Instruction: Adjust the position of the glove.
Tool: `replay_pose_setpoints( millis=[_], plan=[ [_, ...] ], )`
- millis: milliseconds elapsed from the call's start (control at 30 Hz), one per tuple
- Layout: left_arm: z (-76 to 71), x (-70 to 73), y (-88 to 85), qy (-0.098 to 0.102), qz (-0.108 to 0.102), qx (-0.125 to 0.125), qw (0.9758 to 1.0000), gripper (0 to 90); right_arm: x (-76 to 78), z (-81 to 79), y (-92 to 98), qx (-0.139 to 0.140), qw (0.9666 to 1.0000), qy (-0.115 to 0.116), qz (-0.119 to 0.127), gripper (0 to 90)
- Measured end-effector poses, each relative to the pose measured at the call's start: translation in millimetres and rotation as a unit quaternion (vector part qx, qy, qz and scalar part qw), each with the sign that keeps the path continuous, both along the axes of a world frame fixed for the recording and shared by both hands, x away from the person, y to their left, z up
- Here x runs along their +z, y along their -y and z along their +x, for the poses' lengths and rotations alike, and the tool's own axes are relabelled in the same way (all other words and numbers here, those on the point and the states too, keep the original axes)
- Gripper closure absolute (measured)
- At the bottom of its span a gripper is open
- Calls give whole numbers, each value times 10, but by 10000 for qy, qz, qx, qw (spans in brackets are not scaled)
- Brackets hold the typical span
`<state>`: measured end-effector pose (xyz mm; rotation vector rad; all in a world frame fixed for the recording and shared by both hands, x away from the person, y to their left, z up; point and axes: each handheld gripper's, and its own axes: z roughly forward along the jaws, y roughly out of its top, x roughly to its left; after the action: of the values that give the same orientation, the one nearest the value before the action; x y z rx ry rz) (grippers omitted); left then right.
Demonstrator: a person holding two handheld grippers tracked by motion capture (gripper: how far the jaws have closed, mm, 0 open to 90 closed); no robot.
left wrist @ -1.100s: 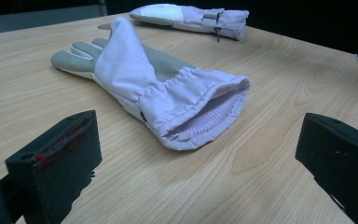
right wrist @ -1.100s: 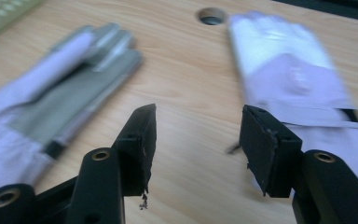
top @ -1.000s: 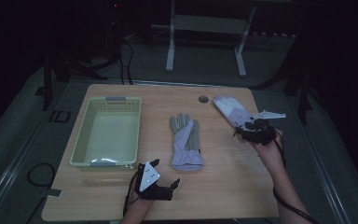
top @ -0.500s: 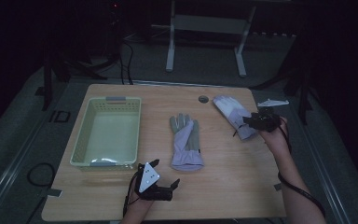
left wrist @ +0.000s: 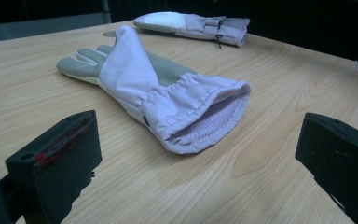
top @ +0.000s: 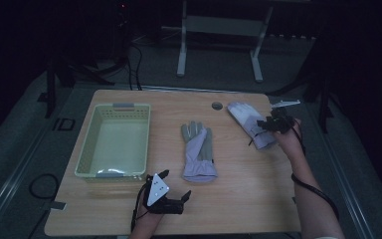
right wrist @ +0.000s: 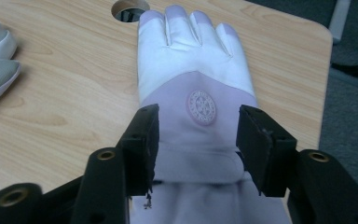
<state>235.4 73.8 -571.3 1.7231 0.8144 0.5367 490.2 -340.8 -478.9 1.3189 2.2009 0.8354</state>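
Two pale lilac gloves lie flat on the wooden table (top: 248, 199). One glove (top: 198, 149) is at the middle, cuff toward me. My left gripper (top: 175, 184) stands near the front edge, open wide, its jaws framing that glove's open cuff (left wrist: 205, 121) from a short way off. The other glove (top: 243, 117) lies at the far right, back up with a round badge (right wrist: 201, 106). My right gripper (top: 266, 124) is over its wrist, open, one jaw on each side of the badge and the glove (right wrist: 186, 60) under them.
A pale green basket (top: 87, 149) stands on the left half of the table. A round cable hole (top: 217, 105) sits near the far edge, just beyond the right glove's fingertips. The table's right edge runs close beside my right hand.
My right gripper has moved a little farther back and to the right along the right glove. The left gripper and both gloves have stayed put.
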Motion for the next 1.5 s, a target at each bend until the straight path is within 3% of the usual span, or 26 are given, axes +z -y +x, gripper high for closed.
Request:
replay_pose_setpoints(
  millis=[200, 467, 633, 867, 967, 1067, 1200, 1333, 1500],
  plan=[
    [-6, -3, -9, 12, -61, 45, 10000, 3, -90, 158, -18, -101, 9999, -43, 81, 465],
    [-16, -5, -33, 33, -90, 164, 9998, 3, -261, 392, -120, -9, 9993, -226, -299, 478],
    [-21, -3, -23, 55, -42, 200, 9998, 3, -430, 457, -145, 22, 9984, -371, -432, 462],
    [-21, -3, -20, 55, -19, 203, 9998, 3, -552, 468, -54, 28, 9987, -513, 68, 520],
    [-21, -3, -21, 56, -28, 199, 9998, 3, -553, 459, -43, 88, 9980, -598, 182, 612],
    [-20, -3, -19, 52, -18, 189, 9998, 3, -543, 451, -62, 108, 9978, -637, 136, 674],
    [-16, -4, -21, 30, -46, 186, 9998, 3, -523, 410, -112, 39, 9986, -526, 29, 754],
    [-12, -3, -20, 9, -45, 186, 9998, 3, -476, 344, -111, -157, 9991, -389, 96, 788],
    [-11, -1, -11, 7, 3, 157, 9999, 3, -252, 159, -104, -365, 9989, -129, 259, 801]
  ],
)
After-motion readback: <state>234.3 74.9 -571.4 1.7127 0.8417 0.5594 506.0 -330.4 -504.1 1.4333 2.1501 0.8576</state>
